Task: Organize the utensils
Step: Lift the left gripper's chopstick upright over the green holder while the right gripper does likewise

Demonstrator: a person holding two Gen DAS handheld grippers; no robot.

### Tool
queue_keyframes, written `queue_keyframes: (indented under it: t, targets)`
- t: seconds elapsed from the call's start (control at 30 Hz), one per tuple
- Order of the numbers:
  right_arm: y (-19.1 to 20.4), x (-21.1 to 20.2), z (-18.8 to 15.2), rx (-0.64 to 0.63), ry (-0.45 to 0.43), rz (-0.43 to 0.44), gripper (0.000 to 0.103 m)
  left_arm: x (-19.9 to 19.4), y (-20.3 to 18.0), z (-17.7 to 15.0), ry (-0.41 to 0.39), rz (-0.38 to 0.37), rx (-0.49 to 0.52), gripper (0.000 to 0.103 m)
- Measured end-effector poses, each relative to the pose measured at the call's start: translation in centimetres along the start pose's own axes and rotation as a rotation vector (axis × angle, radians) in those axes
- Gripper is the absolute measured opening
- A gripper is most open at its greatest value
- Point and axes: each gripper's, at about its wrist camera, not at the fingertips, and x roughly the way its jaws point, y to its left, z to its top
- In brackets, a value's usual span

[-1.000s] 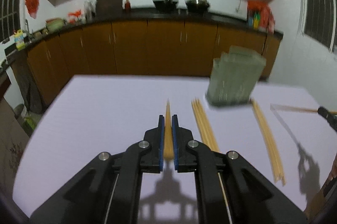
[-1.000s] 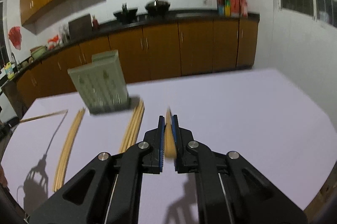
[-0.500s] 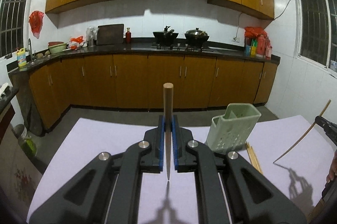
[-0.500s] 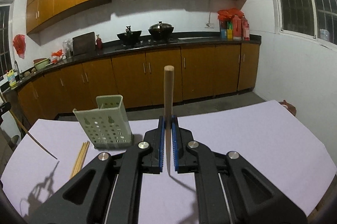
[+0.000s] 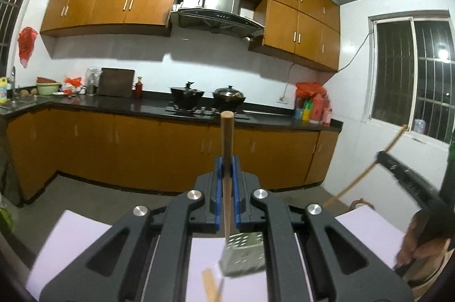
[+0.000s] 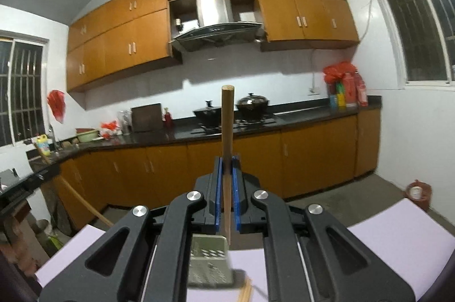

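My left gripper (image 5: 226, 159) is shut on a wooden chopstick (image 5: 227, 148) that stands upright, its thin tip hanging just over the pale green perforated holder (image 5: 244, 255) on the lilac table. My right gripper (image 6: 226, 159) is shut on another wooden chopstick (image 6: 227, 131), also upright, its tip just above the same holder (image 6: 209, 259). The right gripper and its chopstick (image 5: 366, 168) show at the right of the left wrist view. The left gripper's chopstick (image 6: 76, 198) shows at the left of the right wrist view.
Loose chopsticks lie on the lilac table (image 5: 71, 239) in front of the holder (image 5: 212, 285), and in the right wrist view (image 6: 246, 290). Behind are brown kitchen cabinets (image 5: 142, 151), a black counter with two pots (image 5: 227, 98), and a window (image 5: 412, 91).
Both grippers have lifted their chopsticks off the table, turned them upright and tilted up. The holder has moved from mid-view to directly beneath the tips.
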Motion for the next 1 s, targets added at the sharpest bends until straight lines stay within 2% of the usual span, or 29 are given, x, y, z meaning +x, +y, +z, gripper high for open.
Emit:
queue_keyframes:
  t: [0.13,0.3,0.43,0.53,0.7,0.87,1.0]
  targets:
    - [0.8,3.1,-1.9,-0.005,0.043,0.020,0.007,2.4,-1.0,-0.7,-0.009,-0.026,-0.047,0.008]
    - [0.7,6.4,-5.1,0.013,0.145,0.021,0.007,5.8,-1.5,-3.0,0.013,-0.013,-0.054,0.008]
    - [0.6,7.3,-6.6,0.029,0.186,0.018,0.007,6.5,-1.2,-4.1,-0.002,0.003,-0.075,0.008]
    - [0.8,6.7,-6.5,0.031,0.178,0.023,0.007,6.1,-1.0,-2.7,-0.040,0.002,-0.090,0.008]
    - [0.8,6.0,-4.7,0.033,0.127,0.036,0.007,5.8,-1.9,0.0,-0.120,0.029,-0.052,0.008]
    - [1.1,6.5,-4.6,0.002,0.123,0.030,0.007,6.2,-2.7,0.2,-0.176,0.041,-0.065,0.008]
    - [0.6,6.8,-5.0,0.016,0.133,0.028,0.007,7.3,-3.2,-0.2,-0.146,0.038,-0.036,0.008]
